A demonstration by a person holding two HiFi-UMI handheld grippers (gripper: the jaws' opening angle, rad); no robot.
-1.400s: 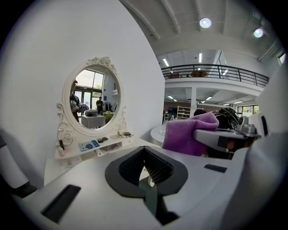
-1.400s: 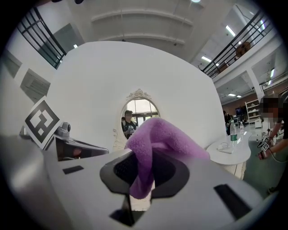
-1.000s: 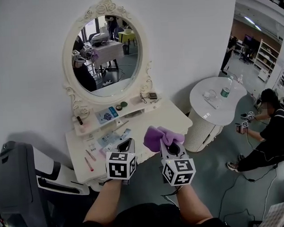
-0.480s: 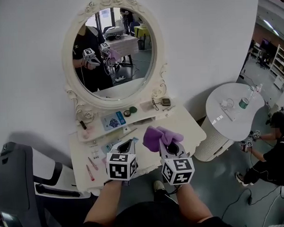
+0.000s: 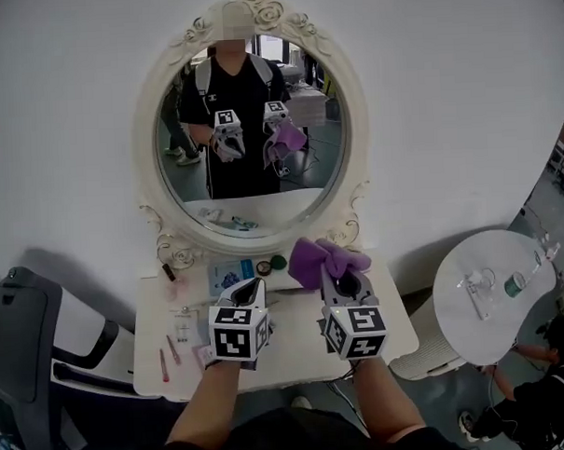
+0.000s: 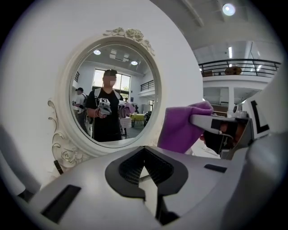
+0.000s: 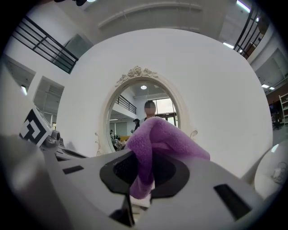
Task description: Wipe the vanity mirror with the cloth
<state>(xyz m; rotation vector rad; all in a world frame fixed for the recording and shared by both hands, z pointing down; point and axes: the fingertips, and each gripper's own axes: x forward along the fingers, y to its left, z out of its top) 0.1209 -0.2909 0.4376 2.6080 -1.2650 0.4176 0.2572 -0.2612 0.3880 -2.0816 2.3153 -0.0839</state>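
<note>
White wall fills the background, and against it stands the oval mirror (image 5: 251,146) in its carved frame, above a white dressing table (image 5: 391,328) with a shallow shelf of small jars (image 5: 270,265). The purple cloth (image 5: 326,260) is not on the glass yet. It sits bunched in the right gripper (image 5: 343,284), whose jaws are clamped on one fold of it while the rest puffs out above and ahead of the tips, low over the tabletop and well short of the mirror. The left gripper (image 5: 250,288) hovers beside it with its jaws drawn together on nothing. The main risk looks to be the hold: only a narrow fold is pinched, so pressing and dragging across the glass could pull the cloth free or roll it aside. That would let the hard jaw tips meet the mirror and scratch it. Reaching forward from this low position also carries the gripper over the shelf, where a careless sweep could knock the jars down. The raised roses on the frame could snag the loose fabric near the edge. The idle left gripper, close to the small sticks (image 5: 166,357) on the tabletop, could nudge them if it drifts.
</note>
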